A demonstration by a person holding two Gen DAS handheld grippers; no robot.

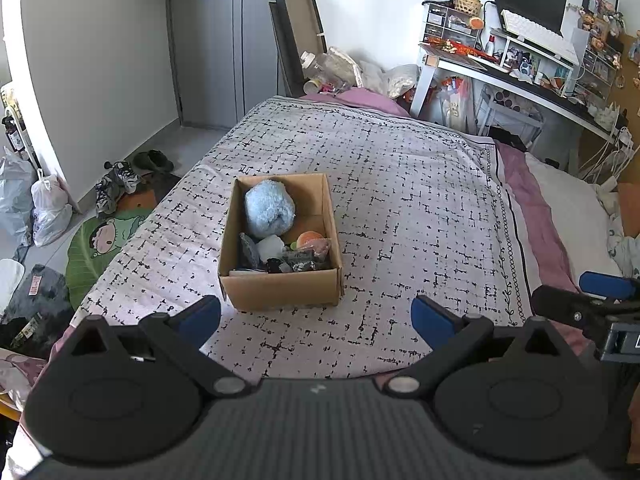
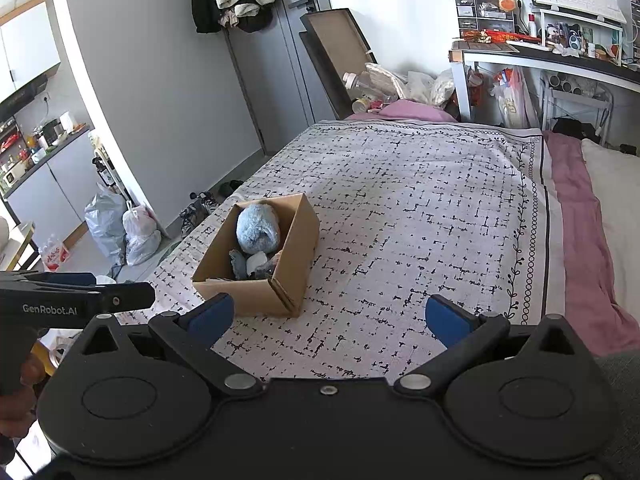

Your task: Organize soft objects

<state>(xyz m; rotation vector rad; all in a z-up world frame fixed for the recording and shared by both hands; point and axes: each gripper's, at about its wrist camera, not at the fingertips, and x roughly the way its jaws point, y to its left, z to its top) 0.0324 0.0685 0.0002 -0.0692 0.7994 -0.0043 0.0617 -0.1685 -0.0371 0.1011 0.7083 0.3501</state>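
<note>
An open cardboard box (image 1: 280, 292) stands on the patterned bedspread (image 1: 400, 200). It holds a fluffy light-blue plush (image 1: 269, 210), a white soft item (image 1: 270, 248), an orange round toy (image 1: 310, 237) and dark soft items (image 1: 300, 262). My left gripper (image 1: 316, 316) is open and empty, just in front of the box. My right gripper (image 2: 327, 314) is open and empty, in front and to the right of the box (image 2: 256, 298); the blue plush (image 2: 257, 229) shows inside it. Each gripper appears at the edge of the other's view.
The bedspread covers a bed with a pink sheet (image 2: 576, 208) on the right. A desk (image 1: 520, 80) with clutter stands at the back right. Shoes (image 1: 120, 184), bags (image 1: 48, 208) and a green mat (image 1: 96, 248) lie on the floor to the left.
</note>
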